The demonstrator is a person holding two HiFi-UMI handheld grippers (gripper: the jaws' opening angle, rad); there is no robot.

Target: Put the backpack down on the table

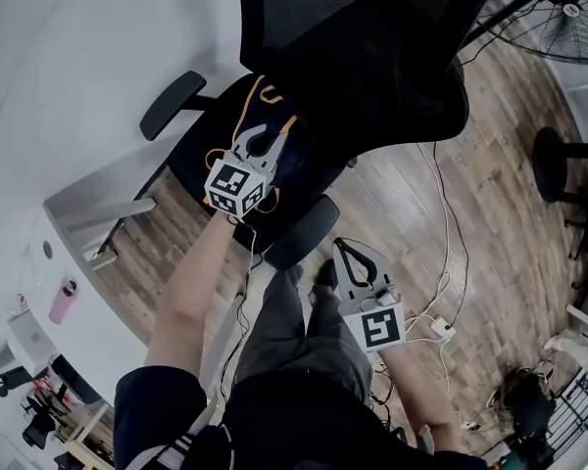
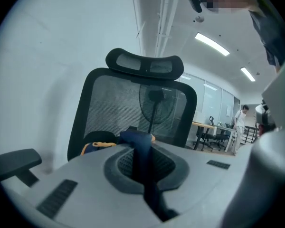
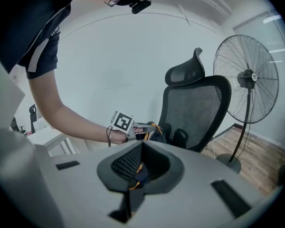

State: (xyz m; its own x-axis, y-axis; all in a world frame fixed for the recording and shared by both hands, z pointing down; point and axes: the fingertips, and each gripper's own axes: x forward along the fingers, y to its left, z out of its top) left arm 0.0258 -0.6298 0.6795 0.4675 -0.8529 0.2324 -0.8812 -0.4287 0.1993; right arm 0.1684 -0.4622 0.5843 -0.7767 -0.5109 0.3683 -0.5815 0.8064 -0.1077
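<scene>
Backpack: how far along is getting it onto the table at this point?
Done: the left claw is shut on the backpack's navy strap. In hand: the backpack is over the office chair seat, not at the table. Left: carry it across, set it down, release. The right claw waits apart from the chair.

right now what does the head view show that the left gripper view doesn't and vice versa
Only the head view: the right gripper and a pink bottle.
Only the left gripper view: the left gripper with jaws shut on a dark blue fabric strap, and long ceiling lights.
Both: the black mesh office chair and the dark blue backpack with orange trim.
</scene>
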